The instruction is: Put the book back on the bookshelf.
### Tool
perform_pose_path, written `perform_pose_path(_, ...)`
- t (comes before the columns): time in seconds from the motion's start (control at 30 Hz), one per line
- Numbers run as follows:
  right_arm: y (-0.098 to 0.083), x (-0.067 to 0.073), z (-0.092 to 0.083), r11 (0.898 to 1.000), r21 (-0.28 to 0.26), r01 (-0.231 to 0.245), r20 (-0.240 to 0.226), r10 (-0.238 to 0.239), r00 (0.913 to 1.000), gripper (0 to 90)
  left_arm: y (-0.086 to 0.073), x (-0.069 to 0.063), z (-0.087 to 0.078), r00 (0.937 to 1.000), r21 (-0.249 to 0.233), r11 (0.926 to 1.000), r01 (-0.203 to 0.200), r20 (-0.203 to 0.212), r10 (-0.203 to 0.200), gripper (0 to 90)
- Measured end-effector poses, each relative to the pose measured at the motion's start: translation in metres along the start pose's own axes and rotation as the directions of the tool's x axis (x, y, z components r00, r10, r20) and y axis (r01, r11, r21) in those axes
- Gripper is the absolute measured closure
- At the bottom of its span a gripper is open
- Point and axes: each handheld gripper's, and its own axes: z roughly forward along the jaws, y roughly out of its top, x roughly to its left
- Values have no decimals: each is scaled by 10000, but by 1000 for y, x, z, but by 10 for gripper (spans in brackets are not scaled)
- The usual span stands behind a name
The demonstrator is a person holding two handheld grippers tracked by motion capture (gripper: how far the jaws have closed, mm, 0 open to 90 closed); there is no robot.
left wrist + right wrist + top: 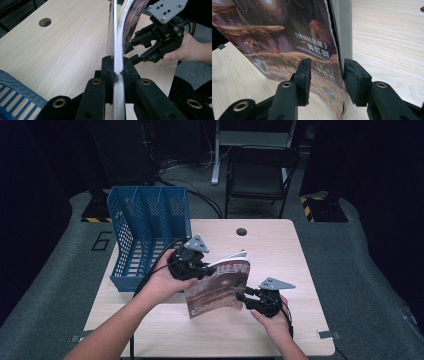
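A thin glossy magazine with a brown and orange illustrated cover (220,287) stands on edge on the pale wood-grain table top (280,250), near the middle and towards the person's side, tilted slightly with its top edge leaning away. The left gripper (204,269), black with a grey three-cornered plate on top, meets the magazine at its upper left corner; in the left gripper view its pads are pressed tight on the stack of pages (118,62), one pad on each face, so the magazine is pinched there. The right gripper (242,296) sits low at the magazine's right edge. In the right gripper view its jaws stand about half spread with the cover's lower edge (322,75) and the white page block between them; the right pad lies just beside the page block, the left pad stands off from the cover, though contact on the right side cannot be told for certain from this angle. A blue perforated plastic file rack with three upright compartments (145,227) stands at the table's far left corner, just behind the left hand (162,282). A round cable hole (242,231) shows near the far edge of the table.
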Motion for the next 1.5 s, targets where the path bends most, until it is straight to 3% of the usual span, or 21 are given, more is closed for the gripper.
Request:
perform_pose_path(0.53, 0, -1, -1, 10000, -30, 45, 12, -45, 10000, 574, 8, 2, 0, 10000, 659, 9978, 86, -20, -85, 837)
perform_pose_path(1.1, 0, -1, -1, 10000, -33, -9, 44, 9, 10000, 573, 8, 5, 0, 9996, 567, 9981, 241, -192, -230, 840)
perform_pose_path(1.5, 0, -2, -2, 10000, -60, -2, 54, 2, 10000, 567, 14, 3, -4, 9990, 653, 9978, 86, -435, -57, 841)
